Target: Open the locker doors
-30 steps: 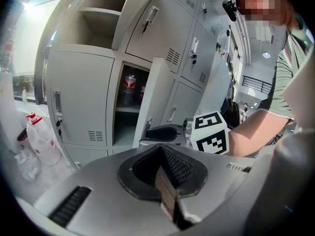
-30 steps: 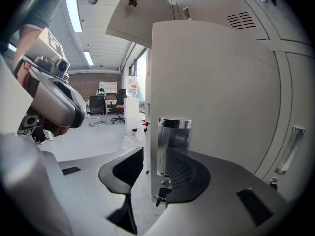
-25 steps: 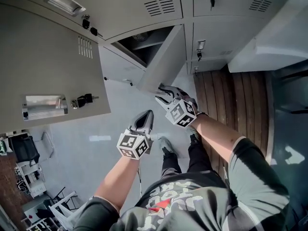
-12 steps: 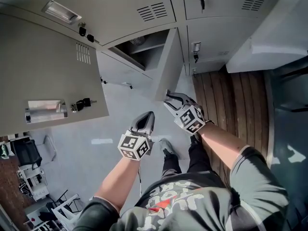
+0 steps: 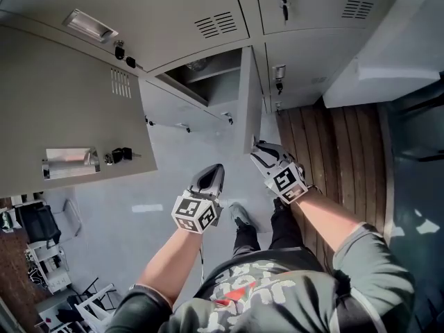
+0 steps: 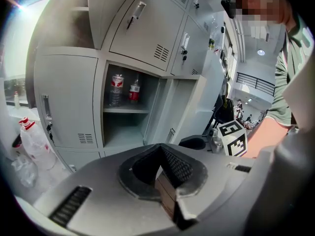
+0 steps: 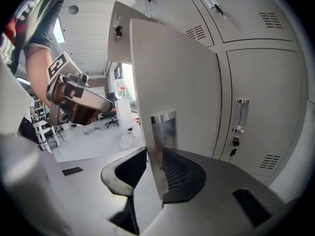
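The grey locker door (image 5: 250,96) stands swung out, edge-on in the head view. My right gripper (image 5: 258,148) is at its lower free edge. In the right gripper view the door (image 7: 172,68) runs between the jaws beside its chrome handle recess (image 7: 164,132); my right gripper (image 7: 157,173) has just been closing and is shut on that edge. Behind the door, the compartment (image 5: 208,75) is exposed. My left gripper (image 5: 214,173) hangs apart to the left, shut and empty. From the left gripper (image 6: 160,168) I see two bottles (image 6: 123,88) on the compartment's shelf.
A large open door (image 5: 62,103) with handle and keys juts out at the left. Closed lockers (image 5: 305,40) with keys stand right of the held door; one shows close by (image 7: 256,102). Wooden boards (image 5: 333,151) lie at the right. A plastic bag (image 6: 29,141) sits by the lockers.
The right gripper has moved right with the door edge, and the door has swung wider until it stands edge-on. The left gripper has stayed where it was.
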Available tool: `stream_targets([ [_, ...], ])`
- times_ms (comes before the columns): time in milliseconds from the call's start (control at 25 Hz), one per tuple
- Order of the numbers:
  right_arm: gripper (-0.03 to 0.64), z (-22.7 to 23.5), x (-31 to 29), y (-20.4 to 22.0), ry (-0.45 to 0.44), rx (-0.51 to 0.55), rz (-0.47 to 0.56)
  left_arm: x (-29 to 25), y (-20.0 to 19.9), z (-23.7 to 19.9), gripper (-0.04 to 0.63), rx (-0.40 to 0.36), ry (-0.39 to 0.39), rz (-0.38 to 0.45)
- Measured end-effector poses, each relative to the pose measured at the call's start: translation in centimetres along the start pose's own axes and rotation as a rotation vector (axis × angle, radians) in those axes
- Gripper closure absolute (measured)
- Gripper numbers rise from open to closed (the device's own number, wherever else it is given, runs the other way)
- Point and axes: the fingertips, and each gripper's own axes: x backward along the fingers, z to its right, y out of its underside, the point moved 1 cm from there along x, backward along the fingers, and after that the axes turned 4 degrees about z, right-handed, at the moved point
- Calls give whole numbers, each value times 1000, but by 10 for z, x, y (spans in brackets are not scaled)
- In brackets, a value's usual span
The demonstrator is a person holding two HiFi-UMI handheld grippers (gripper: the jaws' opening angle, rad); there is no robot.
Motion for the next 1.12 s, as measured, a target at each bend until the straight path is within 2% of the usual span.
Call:
stream_targets([
  [1120,509,59,83,30,172,-78,-125,18,-25,34,597,-19,25,28],
])
